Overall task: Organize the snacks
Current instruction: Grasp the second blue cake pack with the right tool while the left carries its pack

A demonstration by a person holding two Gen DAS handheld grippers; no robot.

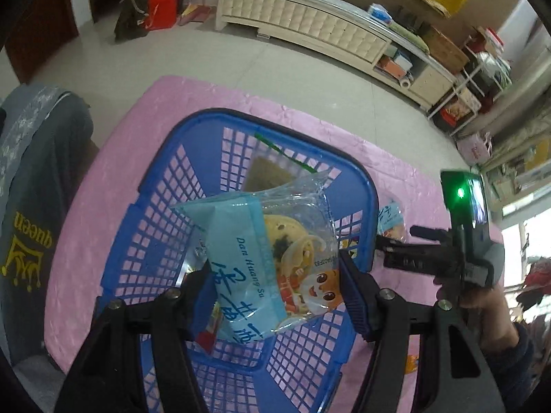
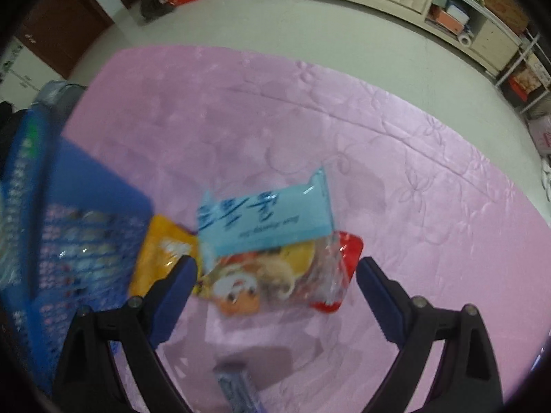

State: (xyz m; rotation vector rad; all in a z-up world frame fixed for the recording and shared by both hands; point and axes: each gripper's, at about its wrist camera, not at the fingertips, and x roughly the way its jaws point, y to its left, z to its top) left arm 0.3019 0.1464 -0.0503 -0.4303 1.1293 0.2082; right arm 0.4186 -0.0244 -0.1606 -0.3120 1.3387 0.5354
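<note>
My left gripper [image 1: 275, 275] is shut on a light-blue snack packet [image 1: 241, 241] with a cartoon face, held over the blue plastic basket [image 1: 365, 206]. A brownish packet with a green edge [image 1: 265, 172] lies inside the basket. My right gripper [image 2: 277, 268] stands open, pointing down over a matching light-blue packet [image 2: 265, 227] on the pink tablecloth [image 2: 378, 137]. That packet lies across a yellow packet [image 2: 162, 247] and a red one [image 2: 347, 258]. The basket [image 2: 86, 206] is just left of them. In the left wrist view the right gripper [image 1: 458, 251] shows beside the basket, in a hand.
A small bluish wrapper [image 2: 237, 389] lies near the table's front edge. A grey garment with yellow print [image 1: 31, 206] hangs over a chair at the left. A long white cabinet [image 1: 310, 24] lines the far wall beyond the tiled floor.
</note>
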